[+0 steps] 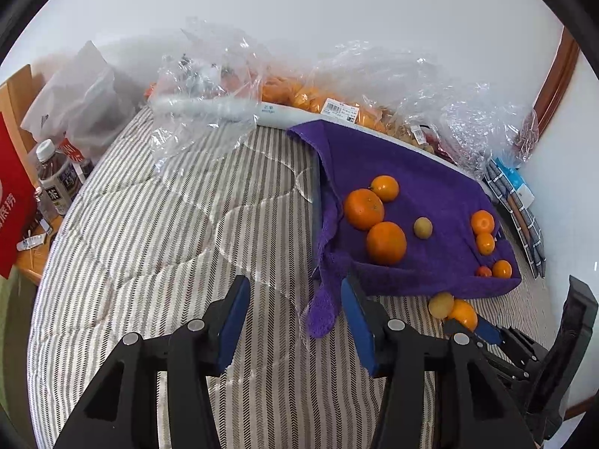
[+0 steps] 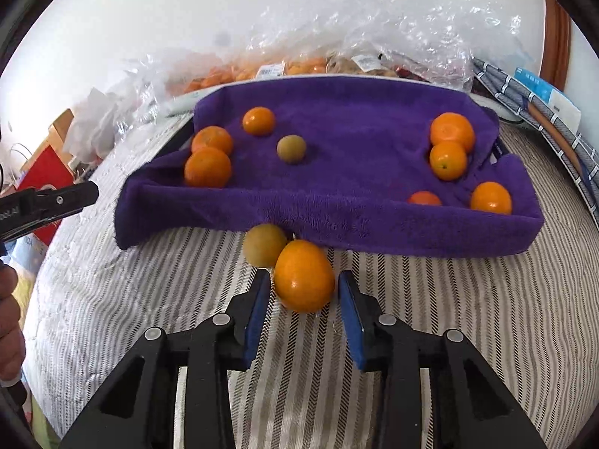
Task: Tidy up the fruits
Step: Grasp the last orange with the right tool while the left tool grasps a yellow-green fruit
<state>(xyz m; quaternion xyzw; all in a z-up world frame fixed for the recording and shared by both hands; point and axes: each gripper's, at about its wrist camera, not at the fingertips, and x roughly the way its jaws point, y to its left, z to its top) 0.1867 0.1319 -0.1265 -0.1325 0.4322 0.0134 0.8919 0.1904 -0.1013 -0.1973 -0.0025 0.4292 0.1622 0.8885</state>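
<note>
A purple towel (image 2: 355,142) lines a tray on the striped bed; it also shows in the left wrist view (image 1: 419,172). Several oranges lie on it, some at its left (image 2: 207,166) and some at its right (image 2: 451,133), with one yellow-green fruit (image 2: 291,148) between. In front of the tray an orange (image 2: 304,276) sits on the bed beside a second yellow-green fruit (image 2: 264,245). My right gripper (image 2: 304,288) is open, its blue pads on either side of that orange with a small gap. My left gripper (image 1: 294,299) is open and empty over the bed, left of the tray.
Clear plastic bags of fruit (image 1: 329,86) lie behind the tray against the wall. A striped folded cloth (image 2: 539,112) lies right of the tray. A tea bottle (image 1: 56,176) and a red bag (image 1: 13,202) stand on a side table at the left.
</note>
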